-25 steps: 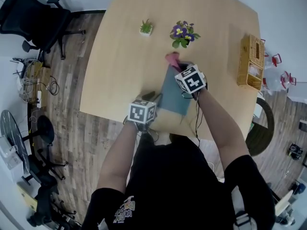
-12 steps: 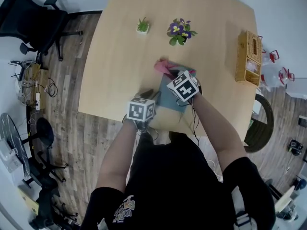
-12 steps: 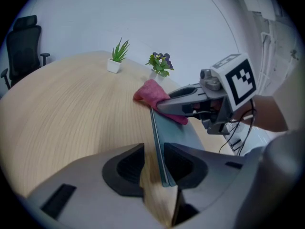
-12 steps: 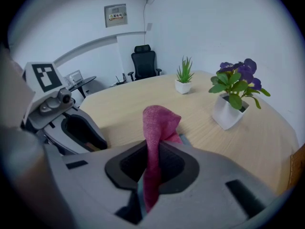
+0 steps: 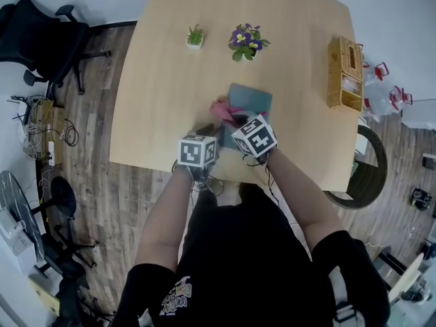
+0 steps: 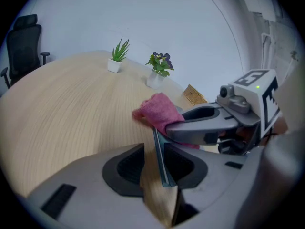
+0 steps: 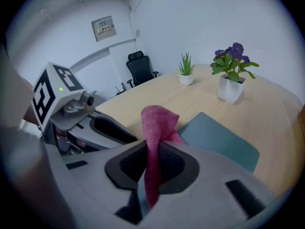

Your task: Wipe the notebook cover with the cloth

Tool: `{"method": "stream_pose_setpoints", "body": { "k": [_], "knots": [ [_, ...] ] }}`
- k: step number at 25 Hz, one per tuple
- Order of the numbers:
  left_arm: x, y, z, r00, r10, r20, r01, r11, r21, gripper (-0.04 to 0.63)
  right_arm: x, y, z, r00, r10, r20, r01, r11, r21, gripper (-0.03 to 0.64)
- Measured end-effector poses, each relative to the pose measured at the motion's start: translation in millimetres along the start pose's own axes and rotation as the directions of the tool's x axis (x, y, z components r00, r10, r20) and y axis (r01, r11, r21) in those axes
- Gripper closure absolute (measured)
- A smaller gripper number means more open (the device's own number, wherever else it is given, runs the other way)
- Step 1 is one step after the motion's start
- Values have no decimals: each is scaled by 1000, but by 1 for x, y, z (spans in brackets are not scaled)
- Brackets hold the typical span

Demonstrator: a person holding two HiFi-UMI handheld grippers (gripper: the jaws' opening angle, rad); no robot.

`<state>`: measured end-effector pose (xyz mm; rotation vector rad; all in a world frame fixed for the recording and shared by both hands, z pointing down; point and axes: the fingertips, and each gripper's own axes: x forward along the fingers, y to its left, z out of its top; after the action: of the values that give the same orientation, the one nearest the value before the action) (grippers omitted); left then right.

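Pink cloth (image 7: 157,123) pinched tight in my right claw (image 7: 151,163), bunched at left edge of teal notebook (image 5: 251,99), mid-table (image 5: 170,80). Left claw (image 6: 152,163) half spread, one jaw over near corner, likely pinning cover against sliding. Far half of cover bare; flower pot (image 5: 246,43) well beyond.

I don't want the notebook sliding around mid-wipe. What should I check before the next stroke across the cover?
1. Cloth pinched in the right gripper: ok.
2. Cloth resting on the notebook cover, near its edge: ok.
3. Left gripper pinning the notebook: cannot tell; its jaws stand apart astride the notebook's edge.
4. Notebook flat on the table: ok.
5. Rest of the cover bare, flower pot standing well apart: ok.
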<state>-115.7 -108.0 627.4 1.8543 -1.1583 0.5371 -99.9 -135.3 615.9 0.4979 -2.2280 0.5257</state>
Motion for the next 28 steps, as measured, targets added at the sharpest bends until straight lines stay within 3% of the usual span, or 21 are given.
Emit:
{"method": "stream_pose_setpoints", "body": {
  "k": [18, 28],
  "knots": [
    [-3, 2, 3, 1000, -9, -10, 9, 1000, -13, 483, -21, 47, -39, 996, -28, 81, 9, 976, 219, 560],
    [2, -3, -5, 999, -36, -23, 36, 999, 0, 482, -26, 60, -46, 988, -49, 149, -9, 933, 360, 560]
  ]
}}
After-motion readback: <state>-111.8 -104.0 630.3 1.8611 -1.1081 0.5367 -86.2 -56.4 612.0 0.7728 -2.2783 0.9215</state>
